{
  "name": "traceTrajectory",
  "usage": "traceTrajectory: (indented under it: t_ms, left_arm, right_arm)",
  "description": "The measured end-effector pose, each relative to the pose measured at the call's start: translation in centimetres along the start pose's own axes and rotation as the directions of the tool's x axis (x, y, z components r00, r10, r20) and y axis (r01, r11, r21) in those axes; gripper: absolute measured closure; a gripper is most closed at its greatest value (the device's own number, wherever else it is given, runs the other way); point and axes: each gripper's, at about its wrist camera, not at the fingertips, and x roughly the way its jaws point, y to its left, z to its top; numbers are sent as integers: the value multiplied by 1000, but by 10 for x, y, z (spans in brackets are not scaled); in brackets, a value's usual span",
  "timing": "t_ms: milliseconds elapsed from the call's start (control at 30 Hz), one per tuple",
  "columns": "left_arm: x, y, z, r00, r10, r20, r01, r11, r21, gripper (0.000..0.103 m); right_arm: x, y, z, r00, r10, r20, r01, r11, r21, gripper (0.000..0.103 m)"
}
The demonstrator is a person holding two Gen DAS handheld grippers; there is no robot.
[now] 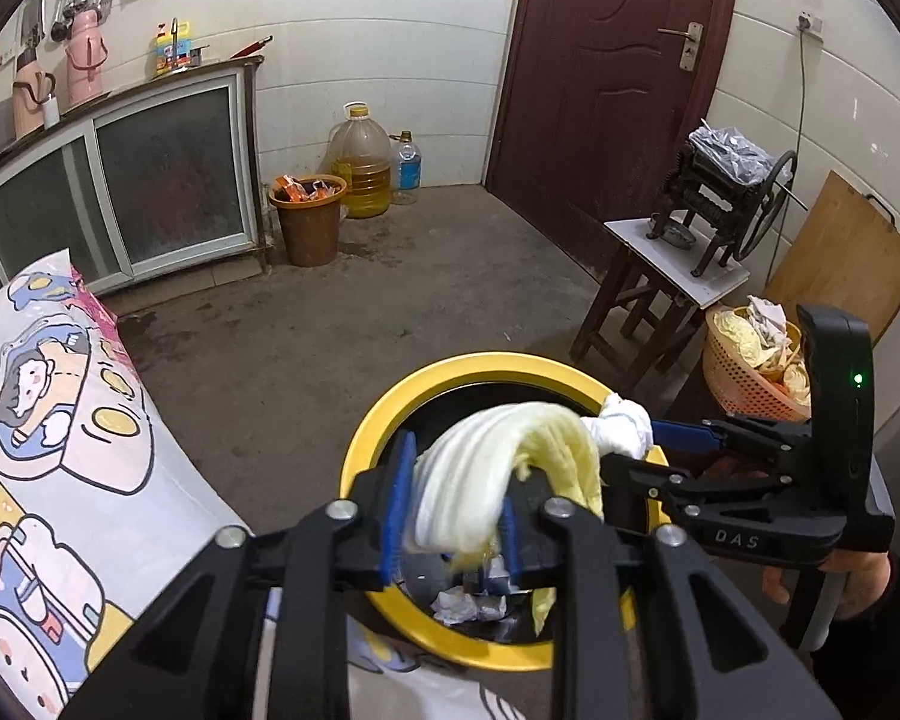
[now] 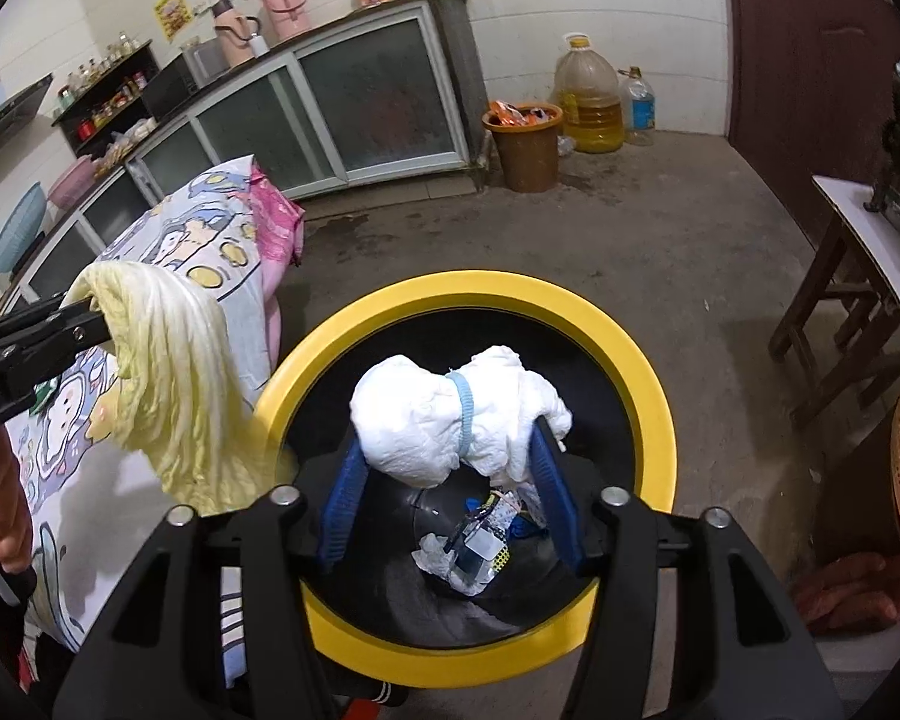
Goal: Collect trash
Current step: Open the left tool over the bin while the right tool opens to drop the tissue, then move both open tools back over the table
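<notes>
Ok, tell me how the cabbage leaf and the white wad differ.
The cabbage leaf is pale yellow, long and limp, draping over the left gripper; the white wad is crumpled, compact and banded in light blue, sitting between the right gripper's fingers. The leaf hangs by the yellow-rimmed bin's edge, the wad over its middle. Both are trash above that bin.

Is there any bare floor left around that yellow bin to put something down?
Yes: a wide bare stretch of concrete floor between the yellow-rimmed bin, the brown bucket and the door. It is crowded right of the bin, with the stool and orange basket, and left, by the cartoon-print cloth.
</notes>
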Motion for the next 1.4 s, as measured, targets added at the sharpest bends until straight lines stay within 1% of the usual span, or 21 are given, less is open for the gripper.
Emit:
traceTrajectory:
  t_ms: [33,67,100,200,333,400,467,567,633,700,767,833,867,900,1000,1033,1067,1100,1233,1267,1400]
  left_arm:
    - [0,1,0,1000,-3,0,3,1000,-8,68]
    - [0,2,-1,1000,-4,4,4,1000,-17,59]
    - [-2,4,-1,1000,1,12,0,1000,-21,56]
    - [-3,8,-4,1000,-3,7,3,1000,-31,53]
    - [-6,15,-8,1000,0,3,0,999,-45,53]
    - [-5,15,-9,1000,-11,-11,10,999,-32,52]
    - [-3,11,-8,999,6,-32,-7,1000,-14,37]
    - [2,3,-3,998,10,-56,-10,1000,4,33]
    - [7,-3,2,996,31,-88,-29,999,26,29]
    - [16,-6,8,989,31,-145,-28,999,27,27]
    - [25,-8,18,978,16,-206,-12,1000,21,27]
    - [33,-9,24,963,5,-269,-2,1000,10,27]
    - [35,-8,27,959,-2,-283,0,1000,-5,27]
    - [39,-7,29,951,-23,-307,15,999,-28,27]
    - [49,-2,30,916,-100,-387,67,993,-98,23]
    - [52,0,30,908,-115,-403,67,989,-130,21]
    - [54,1,29,903,-117,-413,61,987,-146,17]
    - [56,2,29,898,-120,-422,59,986,-156,16]
    - [56,11,30,884,-230,-407,124,955,-270,12]
    - [55,12,30,884,-234,-405,124,952,-280,11]
    - [46,20,27,903,-227,-365,117,947,-300,11]
  right_arm:
    - [0,-4,1,1000,-5,2,5,1000,14,43]
    - [-1,-6,2,1000,-12,6,12,1000,21,41]
    - [-2,-9,2,1000,-24,12,23,999,27,41]
    - [-5,-16,4,999,-31,19,30,998,48,35]
    - [-9,-18,3,999,-34,26,32,997,64,36]
    - [-10,-18,4,999,-28,24,26,998,64,36]
    - [-12,-17,4,999,-32,27,30,998,64,36]
    - [-17,-15,5,999,-36,34,34,997,64,36]
    - [-22,-16,4,999,-40,37,37,997,63,36]
    - [-28,-18,3,998,-42,40,40,997,64,36]
    - [-34,-19,1,998,-51,47,48,997,66,36]
    - [-40,-21,-1,998,-49,51,45,997,68,36]
    - [-43,-21,-2,997,-52,54,49,997,65,36]
    - [-45,-21,-2,997,-56,56,52,997,64,36]
    - [-50,-24,-4,997,-60,58,55,996,72,36]
    - [-52,-25,-5,996,-62,58,58,996,72,36]
    - [-54,-27,-5,996,-69,61,64,995,73,36]
    - [-55,-28,-6,995,-71,63,66,995,75,36]
    - [-62,-32,-7,995,-77,71,71,994,84,36]
    - [-63,-32,-7,994,-78,72,72,994,87,36]
    - [-66,-30,-7,994,-83,75,77,994,79,36]
